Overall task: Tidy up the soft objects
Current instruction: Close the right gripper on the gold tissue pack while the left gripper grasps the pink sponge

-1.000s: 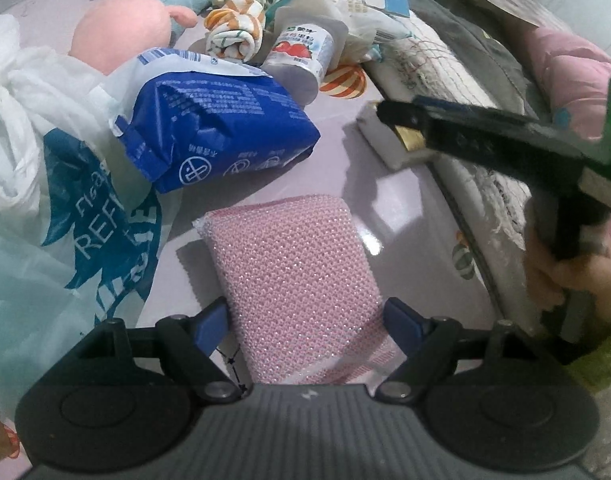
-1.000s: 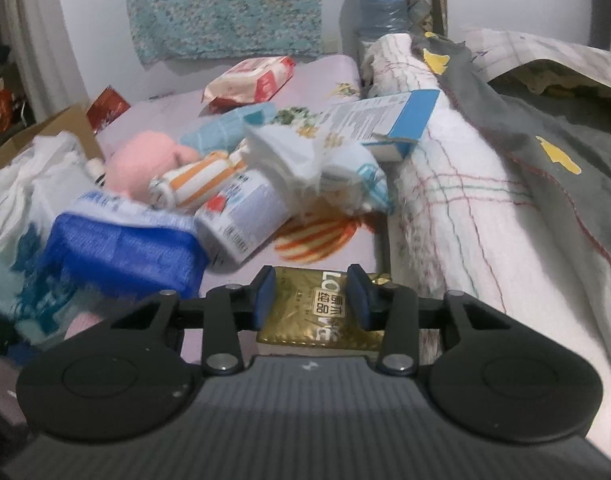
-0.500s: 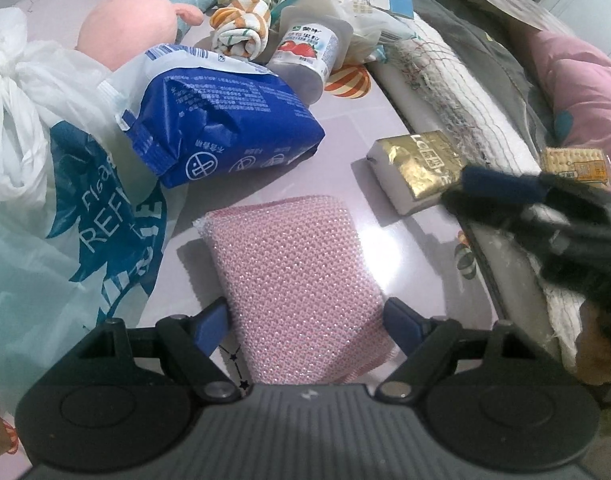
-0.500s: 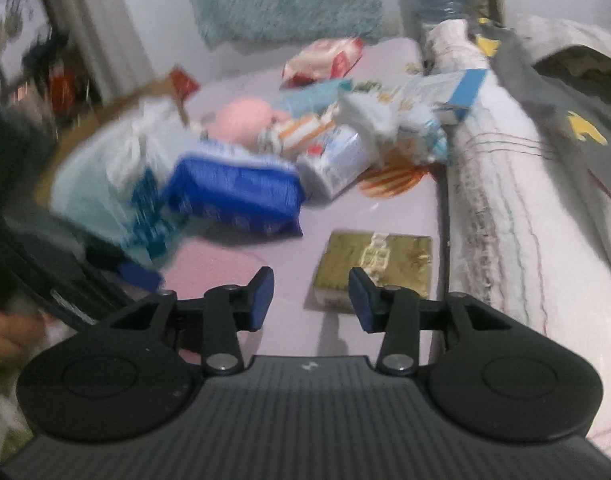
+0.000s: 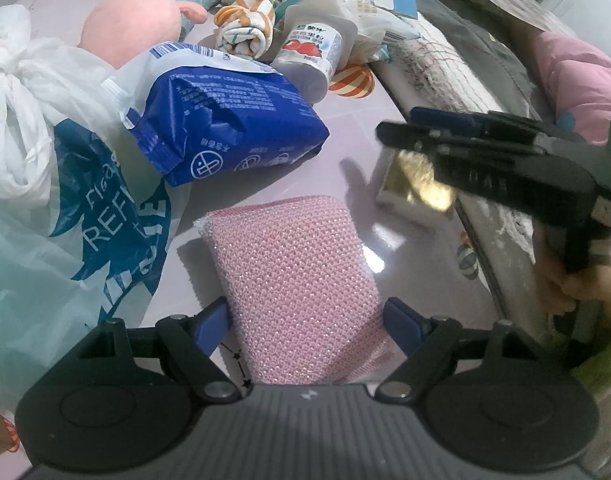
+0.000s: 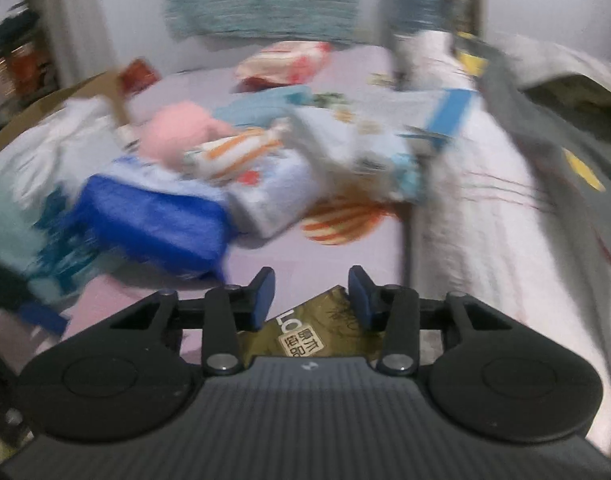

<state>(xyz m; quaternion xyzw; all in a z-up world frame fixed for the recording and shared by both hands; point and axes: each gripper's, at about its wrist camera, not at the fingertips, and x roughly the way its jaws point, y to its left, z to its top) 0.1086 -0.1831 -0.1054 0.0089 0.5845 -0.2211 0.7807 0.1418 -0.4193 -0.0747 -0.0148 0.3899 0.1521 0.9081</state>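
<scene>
A lilac bed sheet (image 5: 347, 148) crowded w/ soft goods. Largest, along the sheet's left edge: a knotted white-and-teal plastic bag (image 5: 45, 184), w/ a blue tissue pack (image 5: 229, 128) leaning on it. Toward the far edge, a pink plush toy (image 5: 133, 28), a striped rolled cloth (image 5: 245, 28) and a yogurt pouch (image 5: 311, 56). Nearer the front edge, a pink mesh sponge (image 5: 301, 280) lies flat between the fingers of the left gripper (image 5: 305, 320), which stands wide, pads just beside the sponge's sides, no squeeze evident. Smallest: a gold-wrapped bar (image 5: 409, 190) by the right edge, against the folded blanket (image 5: 437, 76). The right gripper (image 6: 307, 294) hovers over it, jaws apart, holding nothing; its view is motion-blurred, so contact can't be judged.

Risks, as a judgement: the bar sits skewed to the right fingers, so closing now could pinch a corner and spin or slide it on the slick sheet. The sponge looks squashy; a shallow bite at its near end might let the far end droop or slip out. Both tools work close together, so a hasty swing could clip the other.
</scene>
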